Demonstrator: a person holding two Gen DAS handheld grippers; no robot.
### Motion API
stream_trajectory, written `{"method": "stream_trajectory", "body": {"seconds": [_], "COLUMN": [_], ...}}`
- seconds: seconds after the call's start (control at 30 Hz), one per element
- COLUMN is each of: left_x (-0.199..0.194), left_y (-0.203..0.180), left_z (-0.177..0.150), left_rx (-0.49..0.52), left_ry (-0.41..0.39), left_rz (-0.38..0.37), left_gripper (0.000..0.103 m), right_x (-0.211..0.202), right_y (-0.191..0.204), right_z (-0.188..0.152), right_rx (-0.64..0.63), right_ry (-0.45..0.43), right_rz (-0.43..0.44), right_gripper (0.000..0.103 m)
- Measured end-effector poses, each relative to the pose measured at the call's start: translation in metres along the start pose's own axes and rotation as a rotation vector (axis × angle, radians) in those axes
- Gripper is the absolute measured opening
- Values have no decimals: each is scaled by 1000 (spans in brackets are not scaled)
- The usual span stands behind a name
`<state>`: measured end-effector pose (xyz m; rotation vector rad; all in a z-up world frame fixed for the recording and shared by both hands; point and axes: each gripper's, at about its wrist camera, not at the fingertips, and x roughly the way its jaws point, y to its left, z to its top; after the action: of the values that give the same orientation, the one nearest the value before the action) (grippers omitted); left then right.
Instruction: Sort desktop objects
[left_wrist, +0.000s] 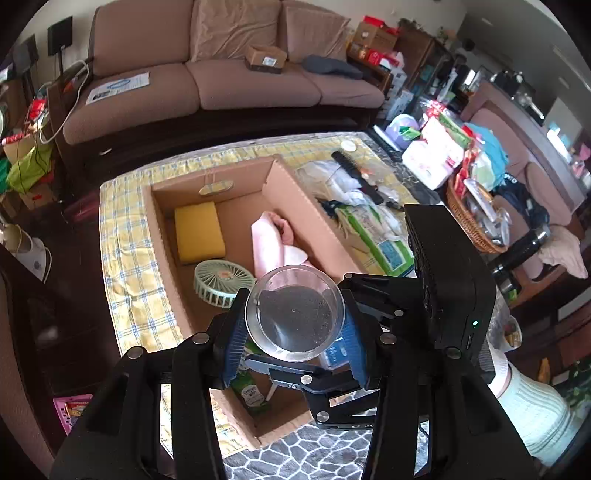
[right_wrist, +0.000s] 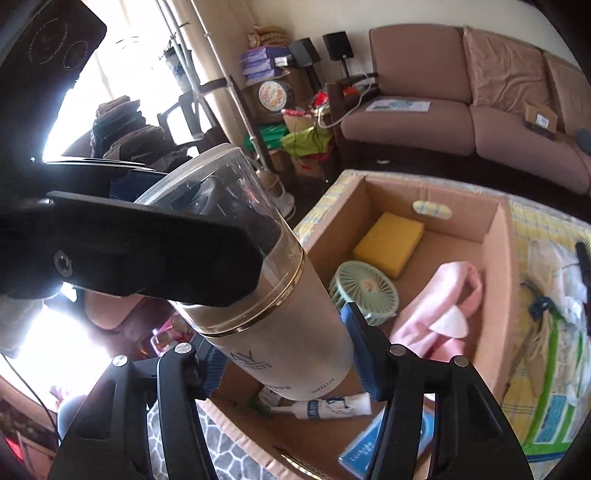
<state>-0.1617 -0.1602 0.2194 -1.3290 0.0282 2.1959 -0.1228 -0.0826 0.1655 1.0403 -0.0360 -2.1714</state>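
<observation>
We held a frosted beige cylindrical bottle with a clear plastic cap (right_wrist: 280, 295) above the near end of the open cardboard box (right_wrist: 496, 258). Our left gripper (left_wrist: 295, 334) clamped its cap; our right gripper (right_wrist: 284, 363) pinched its body between blue pads (right_wrist: 364, 354).
</observation>
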Motion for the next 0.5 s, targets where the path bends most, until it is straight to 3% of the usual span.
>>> {"method": "stream_trajectory", "body": {"seconds": [0.2, 0.4, 0.5], "left_x": [30, 69, 104], "left_y": [29, 35, 46], "left_z": [3, 61, 86], "left_rx": [-38, -66, -93], "left_ry": [17, 11, 22], "left_rz": [-22, -65, -63], "left_gripper": [44, 44, 44], "right_x": [48, 47, 48], "right_y": [-12, -57, -79], "right_z": [-4, 17, 34], "right_rx": [34, 140, 214], "right_ry": [86, 72, 61], "right_rz": [-12, 0, -10], "right_gripper": [59, 57, 51]}}
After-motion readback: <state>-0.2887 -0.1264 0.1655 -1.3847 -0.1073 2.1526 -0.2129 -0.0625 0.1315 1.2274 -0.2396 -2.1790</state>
